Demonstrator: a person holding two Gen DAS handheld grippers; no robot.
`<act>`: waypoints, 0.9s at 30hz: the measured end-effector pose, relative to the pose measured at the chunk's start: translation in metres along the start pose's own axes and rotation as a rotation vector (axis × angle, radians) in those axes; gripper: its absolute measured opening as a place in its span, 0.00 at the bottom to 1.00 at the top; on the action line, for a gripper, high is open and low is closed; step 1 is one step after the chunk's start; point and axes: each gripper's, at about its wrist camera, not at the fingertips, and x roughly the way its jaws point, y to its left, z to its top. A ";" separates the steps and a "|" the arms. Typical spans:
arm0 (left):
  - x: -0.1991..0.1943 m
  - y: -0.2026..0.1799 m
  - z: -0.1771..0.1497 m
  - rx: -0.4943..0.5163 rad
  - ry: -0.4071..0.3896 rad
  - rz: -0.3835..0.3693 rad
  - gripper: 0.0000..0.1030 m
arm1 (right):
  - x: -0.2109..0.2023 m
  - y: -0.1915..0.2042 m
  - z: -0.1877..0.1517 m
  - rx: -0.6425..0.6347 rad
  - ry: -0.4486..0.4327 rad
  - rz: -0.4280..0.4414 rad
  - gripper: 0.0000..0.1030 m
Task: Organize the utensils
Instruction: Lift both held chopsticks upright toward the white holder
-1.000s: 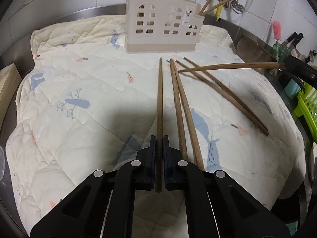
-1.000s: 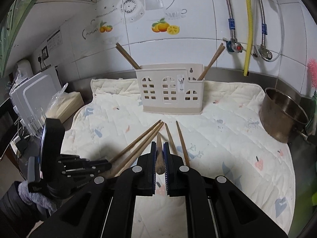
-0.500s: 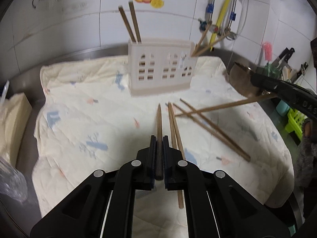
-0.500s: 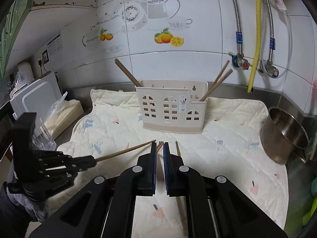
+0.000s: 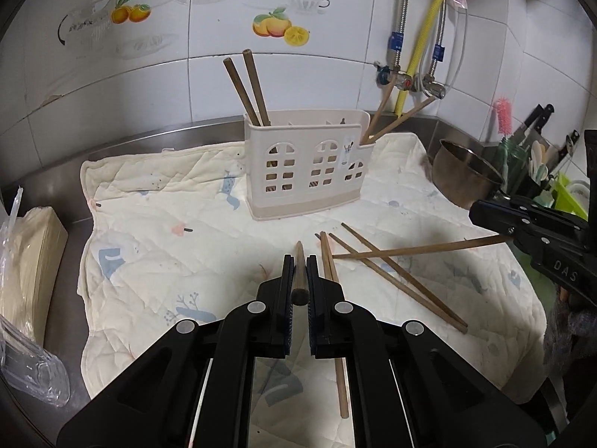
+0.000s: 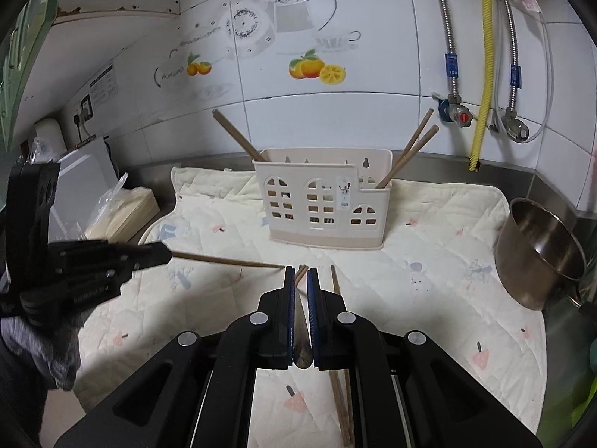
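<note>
A cream utensil holder [image 5: 306,171] [image 6: 322,207] stands on the quilted mat [image 5: 156,239], with two chopsticks [image 5: 248,87] in its left end and two [image 5: 395,117] in its right end. My left gripper [image 5: 298,261] is shut on a brown chopstick [image 5: 299,276], held above the mat and pointing at the holder. My right gripper [image 6: 300,272] is shut on another chopstick [image 6: 301,336]; it shows in the left wrist view [image 5: 414,250] too. Several loose chopsticks [image 5: 395,276] lie on the mat.
A steel pot [image 6: 541,254] [image 5: 466,175] sits at the mat's right edge. A knife block and a pink brush [image 5: 503,115] stand at the far right. A wrapped stack of paper [image 5: 26,272] lies left. Pipes [image 6: 485,56] run down the tiled wall.
Both grippers have risen off the mat, each with a chopstick in it, and tilted up so the holder and wall come into view.
</note>
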 end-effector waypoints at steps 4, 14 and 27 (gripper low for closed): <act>-0.004 0.002 0.010 0.006 -0.016 -0.002 0.05 | -0.004 -0.004 0.017 -0.002 -0.023 -0.002 0.06; -0.013 0.006 0.034 0.009 -0.049 -0.023 0.05 | -0.013 -0.002 0.050 -0.037 -0.078 0.021 0.06; -0.017 0.008 0.049 -0.002 -0.060 -0.067 0.05 | -0.014 0.008 0.068 -0.089 -0.105 0.029 0.06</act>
